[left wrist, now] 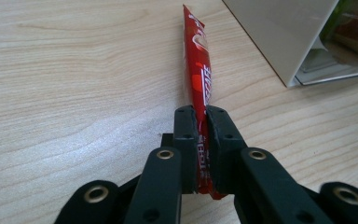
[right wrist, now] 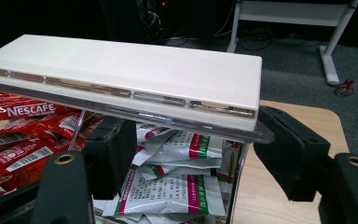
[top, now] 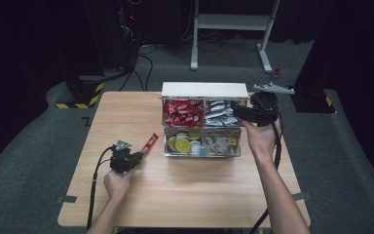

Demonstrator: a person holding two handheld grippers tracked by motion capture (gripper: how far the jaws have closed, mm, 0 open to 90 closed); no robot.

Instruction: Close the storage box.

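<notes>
1. Left gripper [top: 137, 157], near-left on wooden table [top: 195, 195]: jaws clamped tight on one end of a red sachet [left wrist: 199, 84]; rest of the sachet sticks out fwd, low over the tabletop, near the organizer's side wall.
2. Mid-table: clear organizer box [top: 202, 126] w/ compartments; front ones hold yellow pods [top: 182, 144] & small white items.
3. Back-left compartment: red Nescafe sachets [right wrist: 16, 135]. Back-right: white sachets [right wrist: 172, 186].
4. Right gripper [top: 238, 112] at box's back-right corner: jaws wide apart, one inside over the white sachets, one outside the wall; holds nothing. White lid [right wrist: 121, 74] raised above.
</notes>
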